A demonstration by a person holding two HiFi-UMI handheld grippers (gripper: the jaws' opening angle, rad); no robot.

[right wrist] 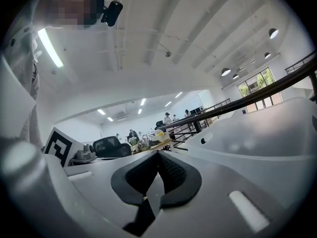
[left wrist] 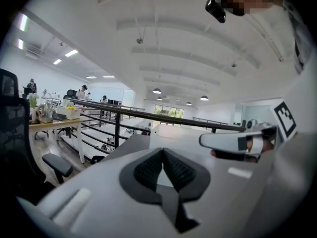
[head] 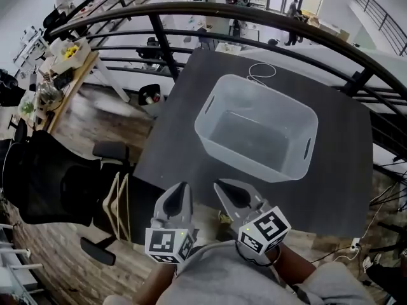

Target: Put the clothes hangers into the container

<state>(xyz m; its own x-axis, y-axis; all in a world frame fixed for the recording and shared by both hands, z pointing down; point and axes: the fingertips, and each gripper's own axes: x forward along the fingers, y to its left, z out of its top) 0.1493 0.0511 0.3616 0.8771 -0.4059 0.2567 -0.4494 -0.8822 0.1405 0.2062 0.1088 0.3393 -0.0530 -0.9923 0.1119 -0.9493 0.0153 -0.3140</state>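
A translucent white container (head: 210,116) stands on the dark table (head: 337,170), and nothing shows inside it. Thin pale hangers (head: 118,203) seem to hang off the table's left front corner. My left gripper (head: 182,191) and right gripper (head: 222,189) hover side by side over the table's near edge, short of the container. The left gripper (left wrist: 162,150) has its pads meeting, with nothing between them. The right gripper (right wrist: 158,154) is likewise shut and empty. The container's wall (right wrist: 257,133) fills the right of the right gripper view.
A black curved railing (head: 191,8) runs behind the table. A black office chair (head: 51,183) stands at the left. A thin white cable (head: 261,72) lies on the table's far edge. A wooden desk (head: 67,88) stands further left. A power strip (head: 355,243) lies on the floor at right.
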